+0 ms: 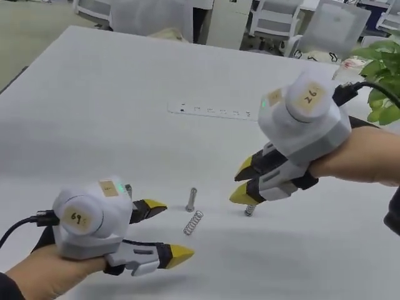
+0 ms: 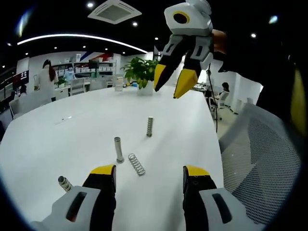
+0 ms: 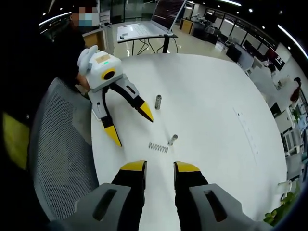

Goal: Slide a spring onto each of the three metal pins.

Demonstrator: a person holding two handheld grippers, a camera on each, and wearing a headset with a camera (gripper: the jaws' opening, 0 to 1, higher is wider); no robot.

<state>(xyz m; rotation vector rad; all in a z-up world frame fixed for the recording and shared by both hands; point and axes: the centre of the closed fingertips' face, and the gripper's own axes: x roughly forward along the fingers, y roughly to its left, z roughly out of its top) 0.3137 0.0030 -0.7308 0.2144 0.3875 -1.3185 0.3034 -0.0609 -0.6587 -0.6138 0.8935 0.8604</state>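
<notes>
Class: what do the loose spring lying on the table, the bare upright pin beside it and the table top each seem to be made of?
Loose spring: probably steel wire, thin silvery coils with open gaps.
Bare pin: metal, likely steel, a smooth grey cylinder with a dull sheen.
Table top: perhaps white laminate or painted board, even and matte; its core cannot be told.

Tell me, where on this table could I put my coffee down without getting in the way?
Bare table lies left of and beyond the power strip. It is crowded between the left claw and right claw, around the bare pin and loose spring.
</notes>
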